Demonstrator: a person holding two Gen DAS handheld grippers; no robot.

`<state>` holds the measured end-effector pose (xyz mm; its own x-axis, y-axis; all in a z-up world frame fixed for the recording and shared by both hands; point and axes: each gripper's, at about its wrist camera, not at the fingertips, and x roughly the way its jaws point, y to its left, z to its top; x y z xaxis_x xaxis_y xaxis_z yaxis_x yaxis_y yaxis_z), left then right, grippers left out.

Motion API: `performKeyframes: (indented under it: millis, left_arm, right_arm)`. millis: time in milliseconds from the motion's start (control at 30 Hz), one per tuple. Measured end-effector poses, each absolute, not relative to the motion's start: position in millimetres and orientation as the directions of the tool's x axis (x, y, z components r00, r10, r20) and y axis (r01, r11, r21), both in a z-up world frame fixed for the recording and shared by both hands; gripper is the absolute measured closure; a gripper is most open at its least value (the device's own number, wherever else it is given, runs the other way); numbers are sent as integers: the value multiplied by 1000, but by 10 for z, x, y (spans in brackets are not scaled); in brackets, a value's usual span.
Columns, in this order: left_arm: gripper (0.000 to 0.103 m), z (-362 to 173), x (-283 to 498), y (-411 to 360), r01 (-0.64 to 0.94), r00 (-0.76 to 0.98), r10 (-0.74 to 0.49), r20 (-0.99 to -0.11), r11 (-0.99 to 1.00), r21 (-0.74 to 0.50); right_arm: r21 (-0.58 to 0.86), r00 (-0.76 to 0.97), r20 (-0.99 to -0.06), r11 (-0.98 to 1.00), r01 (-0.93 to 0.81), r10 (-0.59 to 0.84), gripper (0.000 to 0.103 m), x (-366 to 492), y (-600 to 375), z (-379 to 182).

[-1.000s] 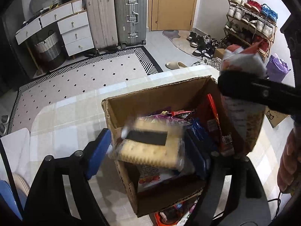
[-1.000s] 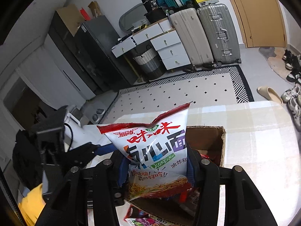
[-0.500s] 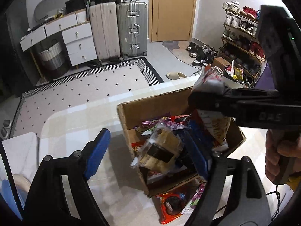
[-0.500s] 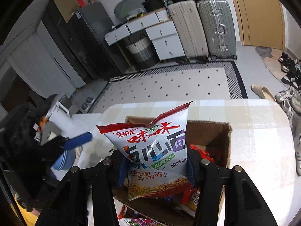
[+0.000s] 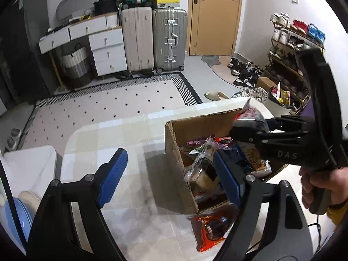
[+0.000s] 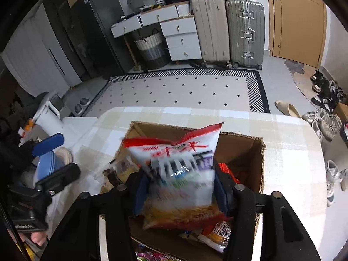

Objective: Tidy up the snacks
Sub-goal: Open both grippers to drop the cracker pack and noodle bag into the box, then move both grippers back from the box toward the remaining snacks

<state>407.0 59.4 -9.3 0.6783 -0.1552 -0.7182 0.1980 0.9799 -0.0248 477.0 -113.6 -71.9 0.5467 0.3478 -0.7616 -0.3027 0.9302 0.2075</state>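
Observation:
An open cardboard box [image 5: 174,152] [image 6: 243,150] with several snack packs inside stands on the checked table. My right gripper [image 6: 180,187] [image 5: 245,130] hangs over the box, and its jaws are opening. A white and red noodle snack bag [image 6: 180,174] [image 5: 250,115] sits between its pads, blurred and tipping back as it slips down. Left of the box my left gripper [image 5: 168,158] [image 6: 53,161] is open, with nothing between its blue pads. A clear biscuit pack [image 5: 204,165] [image 6: 119,169] leans on the box's near wall.
A red snack pack [image 5: 211,228] lies on the table [image 5: 130,134] in front of the box. A white seat [image 5: 28,167] and a blue bowl [image 6: 46,165] are left of the table. A person's hand [image 5: 319,184] holds the right gripper's handle.
My left gripper let go of the biscuit pack, which dropped into the box, and pulled back to the left. The noodle bag came down over the box and now tips and blurs.

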Motion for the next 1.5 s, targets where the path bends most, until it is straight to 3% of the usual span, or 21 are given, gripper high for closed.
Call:
performKeyframes:
  millis: [300,533,667,933,1067,1133,1267,1500]
  left_arm:
    - [24,-7,3971,636,189,677,-145,-721,982,-20]
    - [24,21,3819,619,182,671,-144,-727,983,-27]
    - [24,123,3691,629,169,683,-150,-715,985,-44]
    - [23,502,2950,511,153,778,-115,-618,988,8]
    - [18,765,2490,430,139,824,-104,-557,990,21]
    - [17,898,2234,369,125,852,-86,-517,991,42]
    - [1,1111,1767,256,120,886,-91,-455,992,35]
    - [1,1262,942,96,131,924,-109,-365,991,36]
  right_arm:
    - [173,582,-749,941,-290,317,39,4688,-1155,-644]
    - [233,618,-693,926,-295,372,39,4396,-1353,-426]
    - [273,653,-636,912,-307,411,33,4054,-1494,-244]
    - [298,733,-483,877,-376,479,23,3041,-1770,212]
    - [280,763,-426,873,-400,486,12,2558,-1872,432]
    - [282,776,-392,867,-410,494,11,2309,-1932,527]
    - [259,803,-339,870,-420,489,4,1845,-2000,642]
    - [234,858,-217,878,-418,466,1,1001,-2144,608]
